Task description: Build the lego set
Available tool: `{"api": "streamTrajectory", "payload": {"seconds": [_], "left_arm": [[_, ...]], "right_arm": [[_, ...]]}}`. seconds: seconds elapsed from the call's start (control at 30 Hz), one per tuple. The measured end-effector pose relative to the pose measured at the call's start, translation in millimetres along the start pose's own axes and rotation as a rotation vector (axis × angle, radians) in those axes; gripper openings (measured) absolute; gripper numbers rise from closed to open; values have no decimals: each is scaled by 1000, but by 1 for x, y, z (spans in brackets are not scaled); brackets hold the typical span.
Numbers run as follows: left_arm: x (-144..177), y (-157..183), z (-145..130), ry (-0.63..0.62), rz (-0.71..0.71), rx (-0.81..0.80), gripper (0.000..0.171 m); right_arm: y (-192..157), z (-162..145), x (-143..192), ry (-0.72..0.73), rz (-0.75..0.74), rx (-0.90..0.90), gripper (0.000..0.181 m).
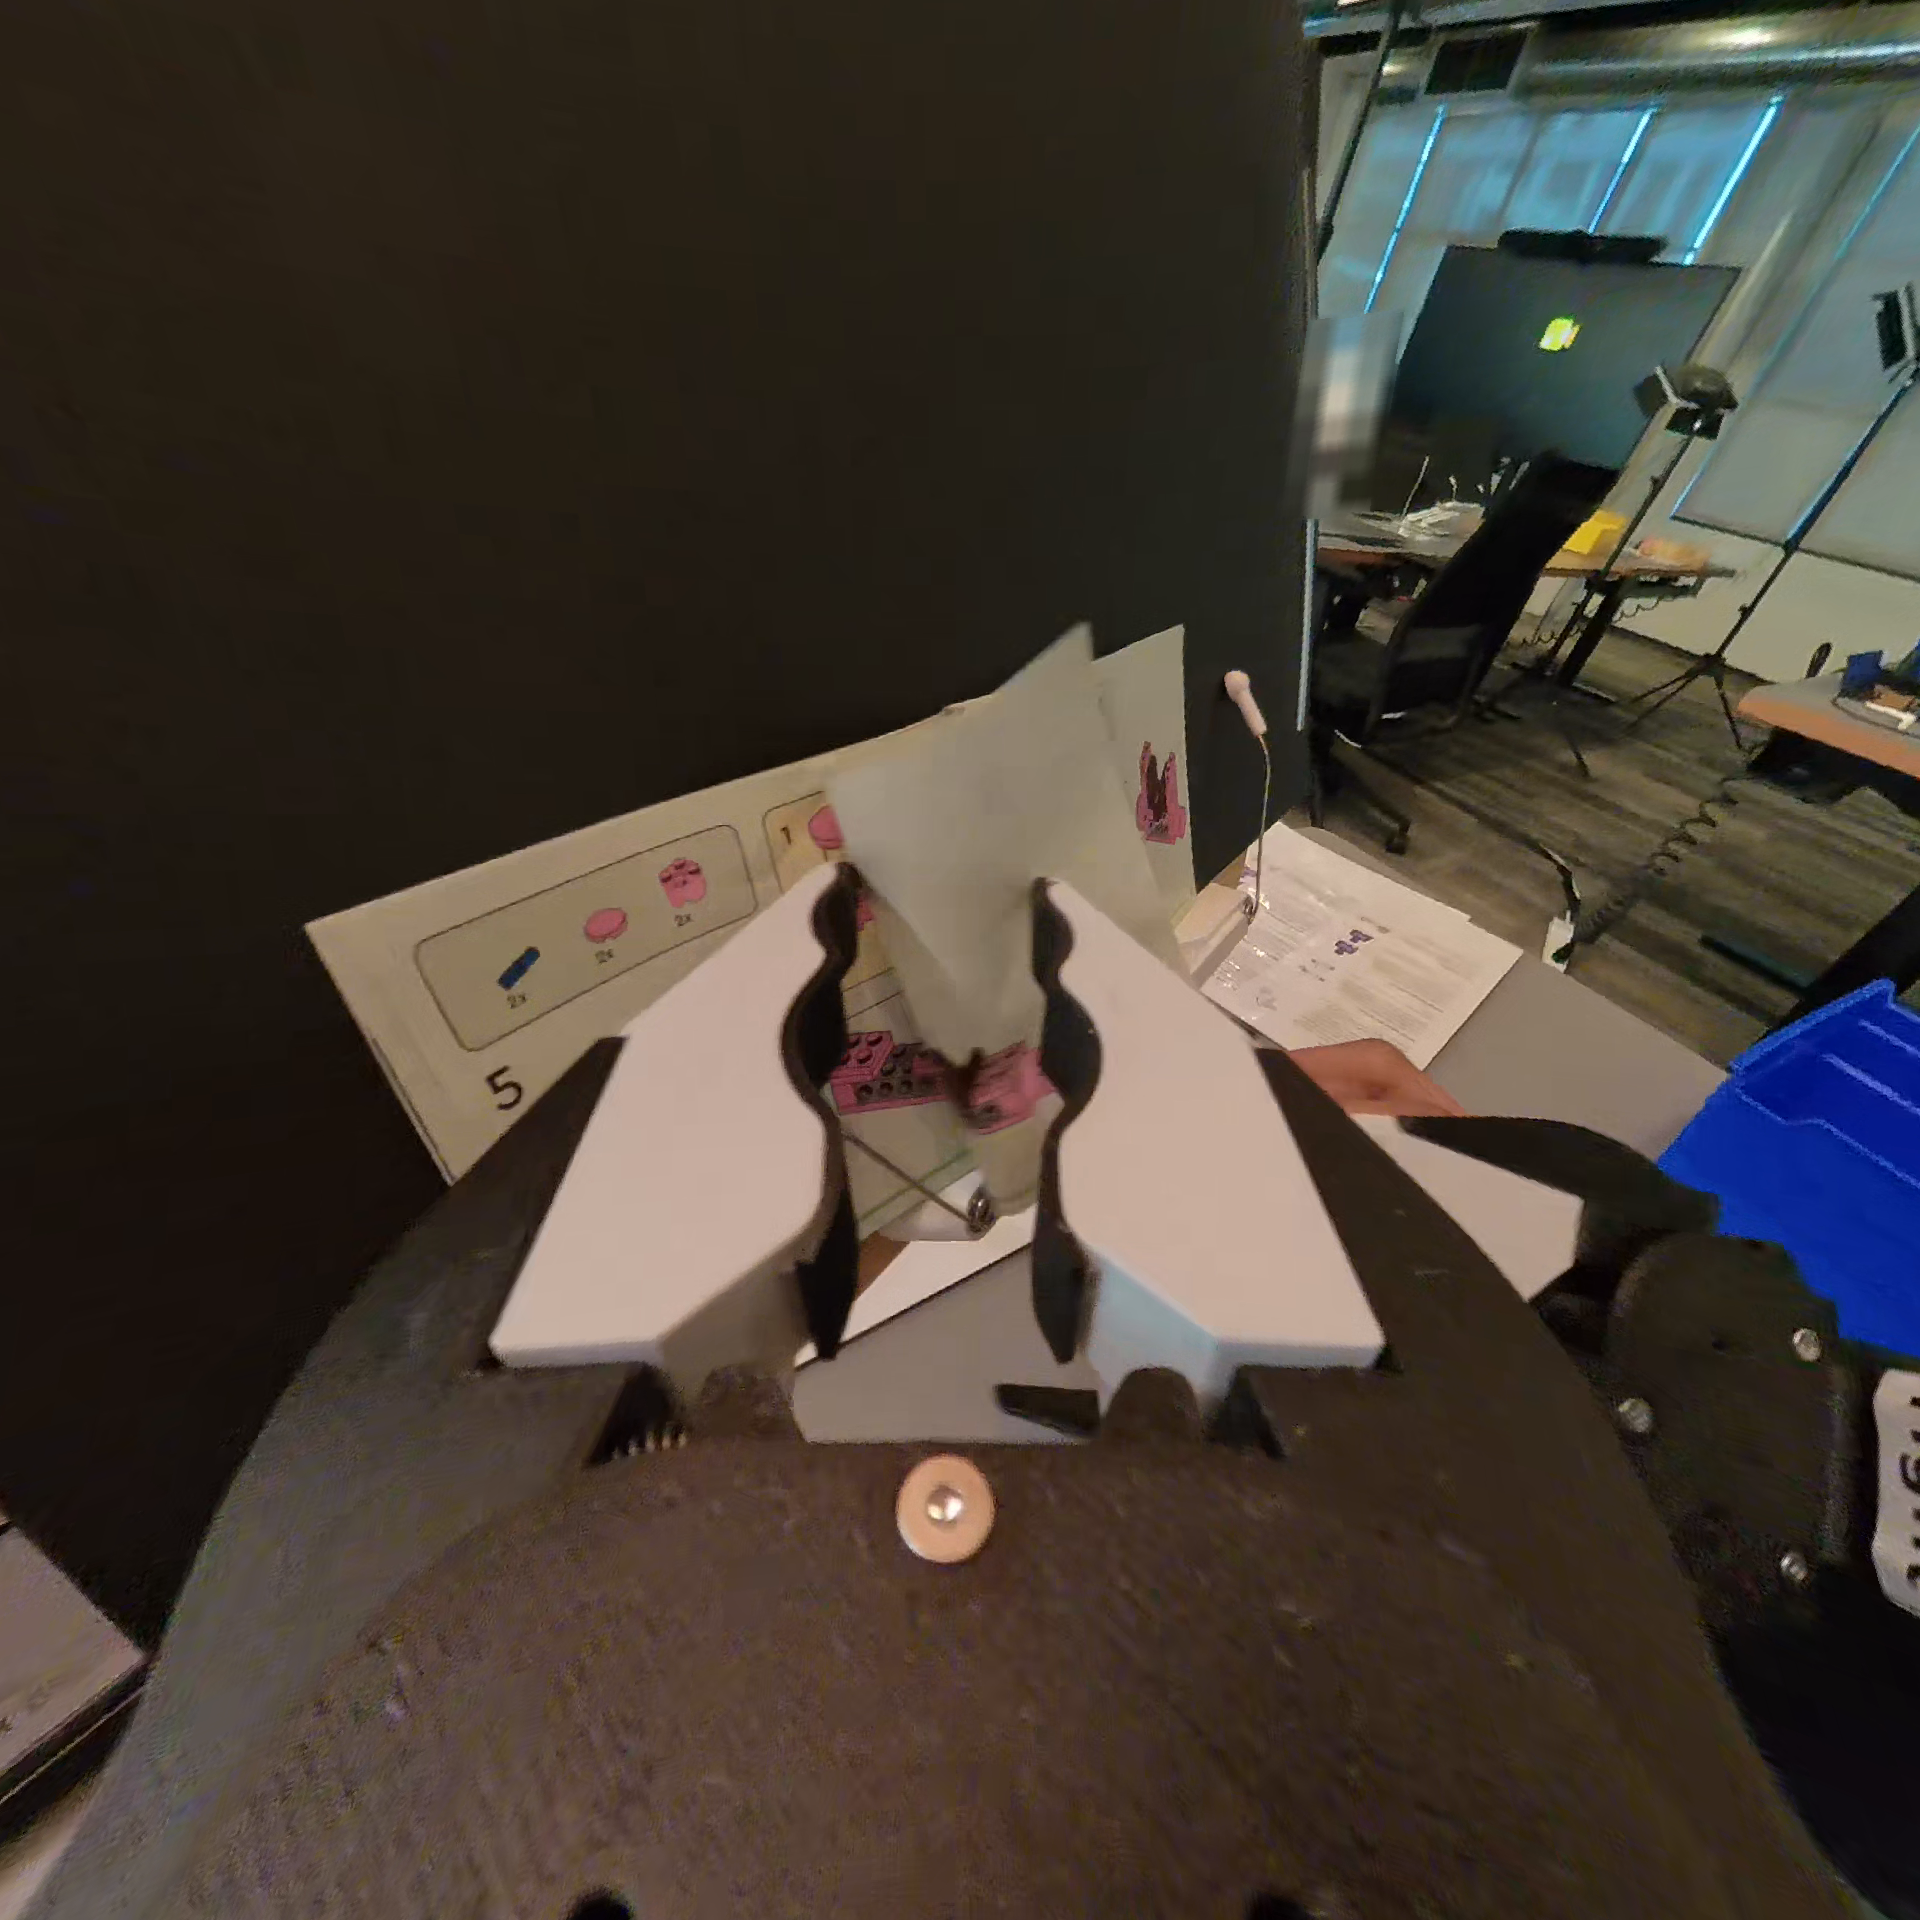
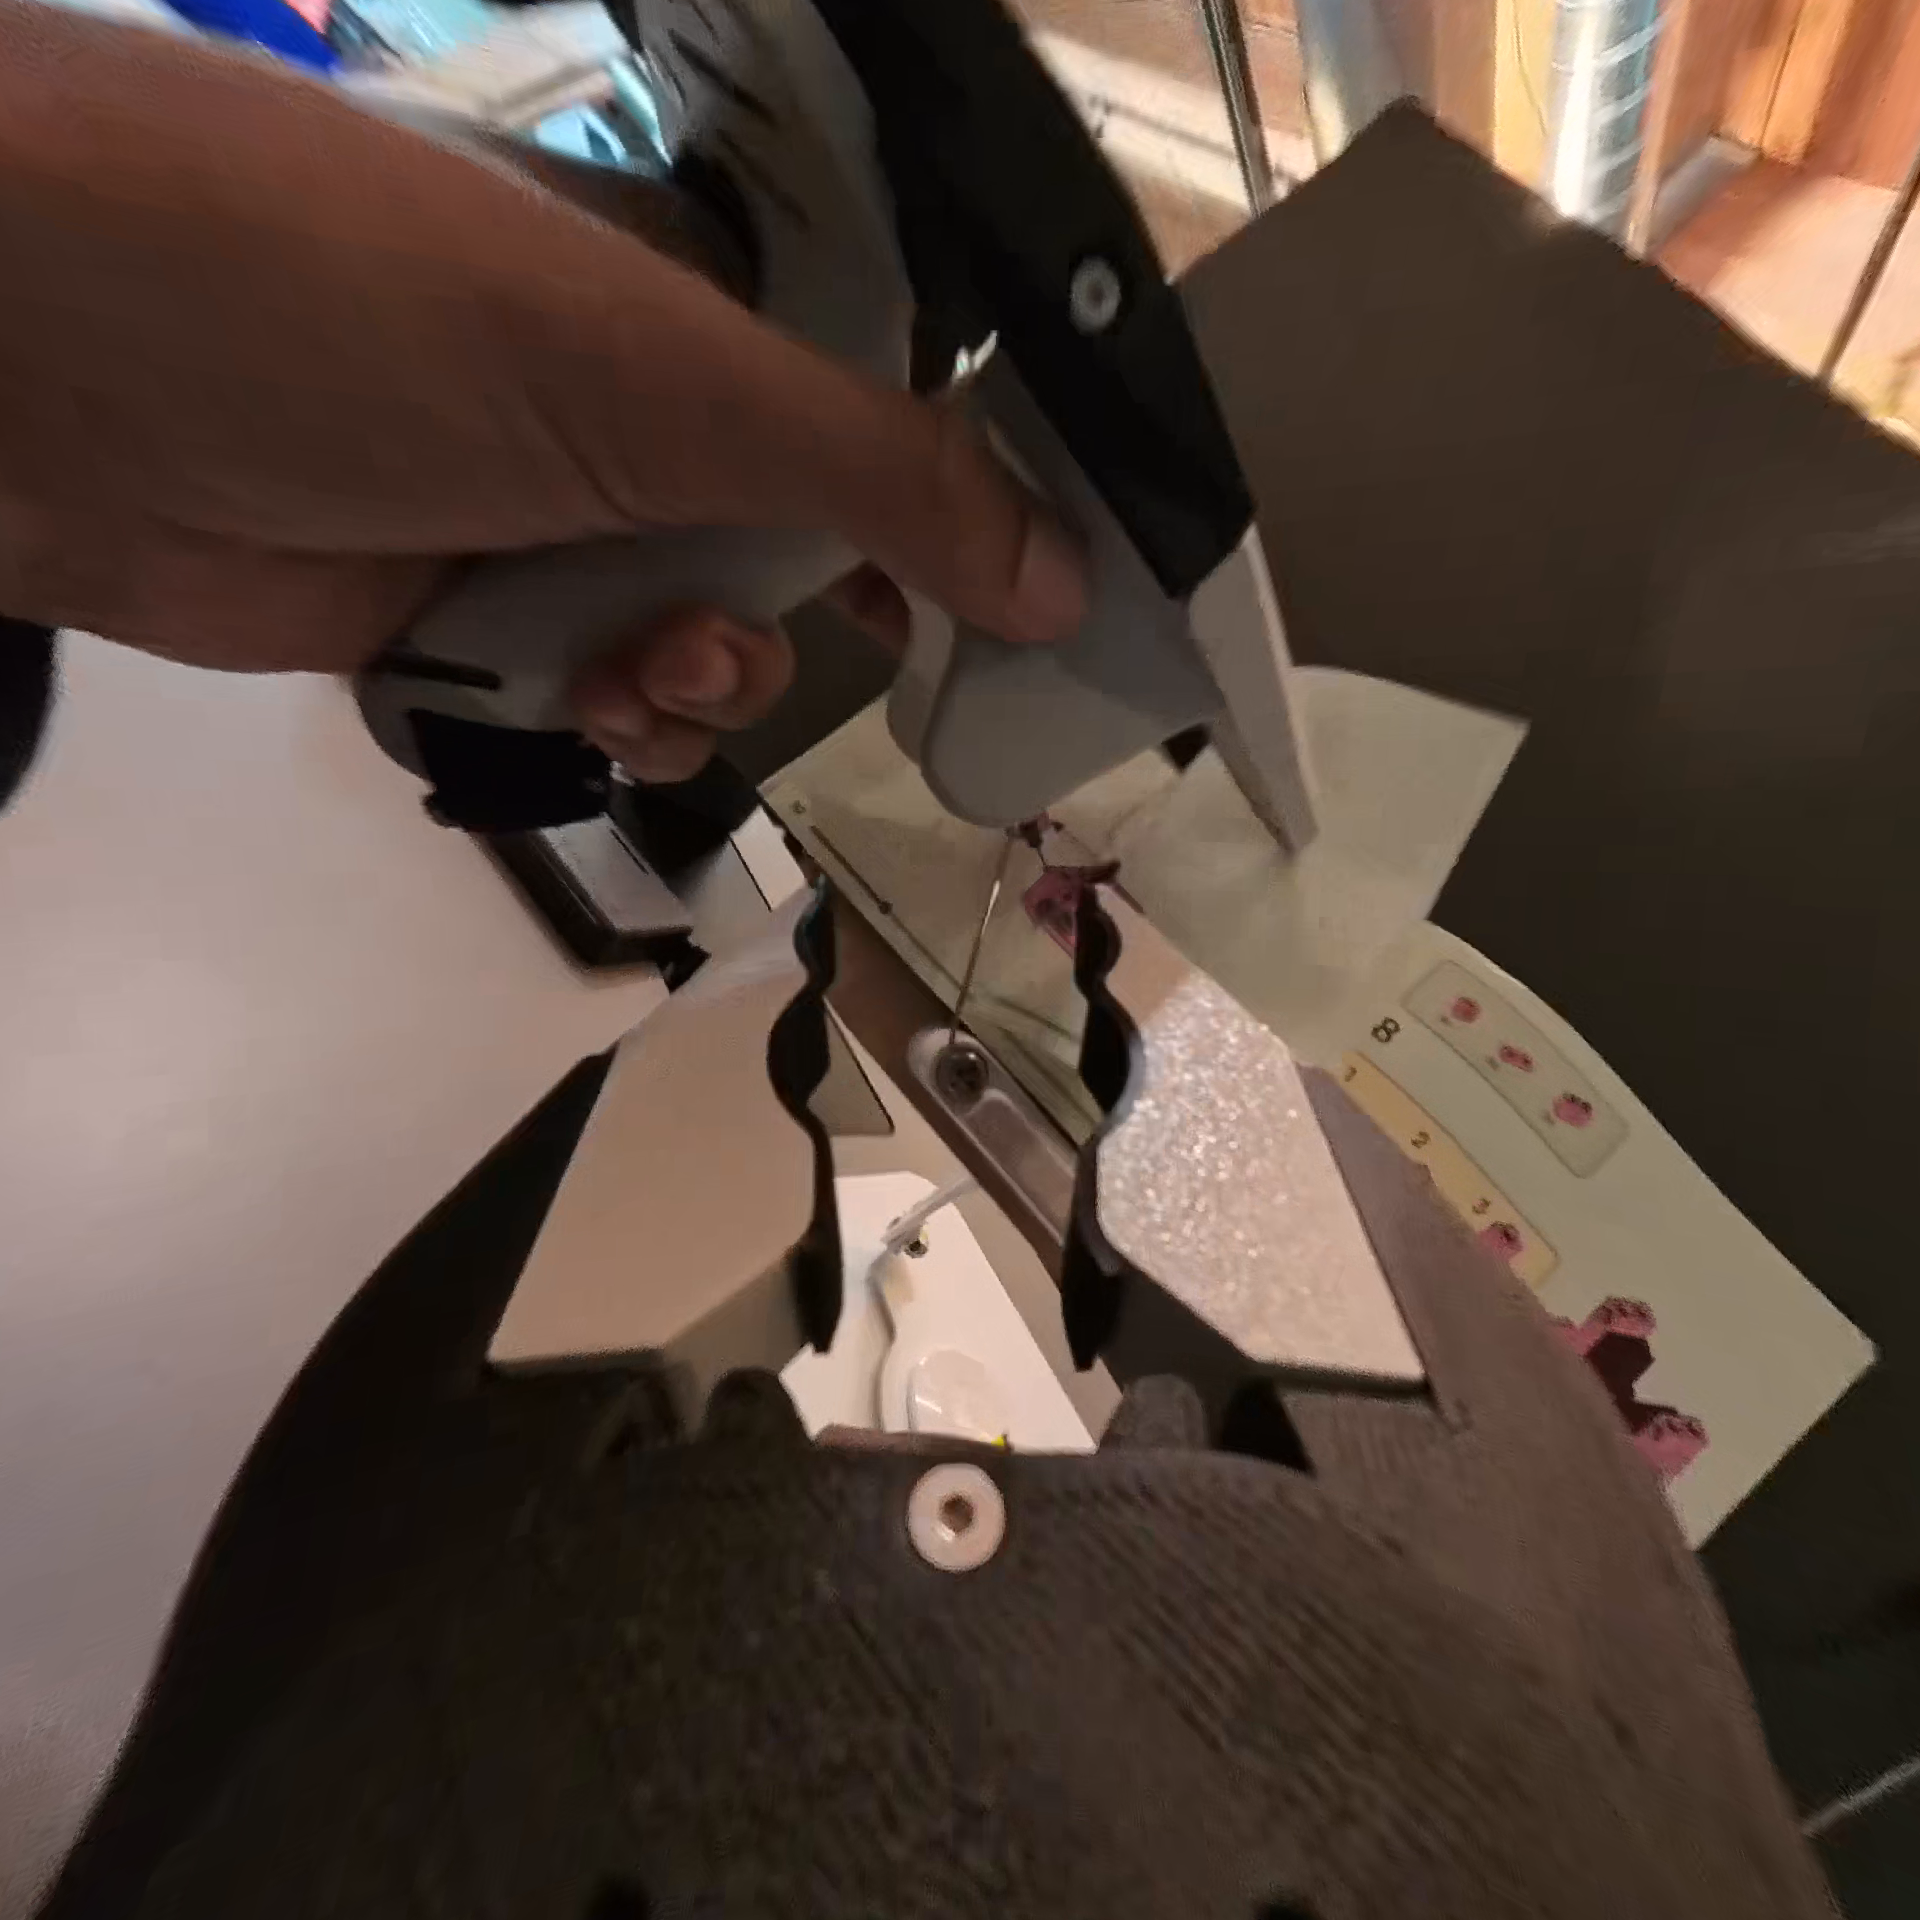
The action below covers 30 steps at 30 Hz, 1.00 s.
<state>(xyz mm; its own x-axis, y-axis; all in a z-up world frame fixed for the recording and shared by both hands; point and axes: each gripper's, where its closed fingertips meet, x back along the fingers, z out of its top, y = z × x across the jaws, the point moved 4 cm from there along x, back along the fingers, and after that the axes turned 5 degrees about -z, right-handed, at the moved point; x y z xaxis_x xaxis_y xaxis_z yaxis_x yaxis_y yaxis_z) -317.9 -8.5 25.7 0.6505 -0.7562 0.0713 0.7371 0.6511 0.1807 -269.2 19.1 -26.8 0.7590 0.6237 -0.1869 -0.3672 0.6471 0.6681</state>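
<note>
The paper instruction booklet point(image 1: 582, 977) stands propped against a black backdrop point(image 1: 623, 416), with pink bricks pictured on it. My left gripper point(image 1: 945, 883) is open right in front of it. A loose pale page point(image 1: 977, 831) stands curled up in the gap between its fingers, not pinched. In the right wrist view the left gripper point(image 2: 1143, 821) is held by a hand point(image 2: 520, 416), and one fingertip point(image 2: 1288, 810) touches the lifted page point(image 2: 1371, 790). My right gripper point(image 2: 951, 914) is open and empty, below and beside the booklet point(image 2: 1558, 1195). No real bricks show.
A thin wire holder point(image 1: 904, 1174) props the booklet from below. A blue bin point(image 1: 1818, 1122) stands at the right, with printed sheets point(image 1: 1351, 935) behind it on the grey table. An office with chairs and tripods lies beyond the backdrop's right edge.
</note>
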Motion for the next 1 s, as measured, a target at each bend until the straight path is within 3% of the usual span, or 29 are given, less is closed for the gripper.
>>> {"api": "streamTrajectory", "payload": {"seconds": [0.1,0.2,0.27,0.33,0.43,0.53,0.6,0.7,0.77,0.83,1.0], "left_arm": [[7,-7,4,29,0,18,10],[12,-11,4,15,-76,73,3],[14,-12,3,9,-135,117,3],[18,-11,6,31,-188,136,7],[22,-13,9,47,-197,134,19],[28,-18,13,58,-167,119,35],[35,-21,17,56,-155,112,42],[46,-18,23,23,-210,144,55],[52,-10,25,-17,-290,185,73],[55,-4,21,-80,-331,197,82],[57,5,4,-229,-391,196,85]], "right_arm": [[15,16,19,144,-5,-30,30],[66,24,44,266,-117,-242,17],[102,10,51,213,-189,-429,16],[115,-15,46,35,-195,-571,20],[92,-28,31,-105,-47,-708,39],[61,-12,18,-49,98,-768,51],[43,-2,13,-36,160,-693,45],[25,6,9,-53,141,-488,36],[16,7,5,-81,139,-420,36],[14,6,2,-98,126,-420,36],[18,0,1,-115,79,-461,35]]}}
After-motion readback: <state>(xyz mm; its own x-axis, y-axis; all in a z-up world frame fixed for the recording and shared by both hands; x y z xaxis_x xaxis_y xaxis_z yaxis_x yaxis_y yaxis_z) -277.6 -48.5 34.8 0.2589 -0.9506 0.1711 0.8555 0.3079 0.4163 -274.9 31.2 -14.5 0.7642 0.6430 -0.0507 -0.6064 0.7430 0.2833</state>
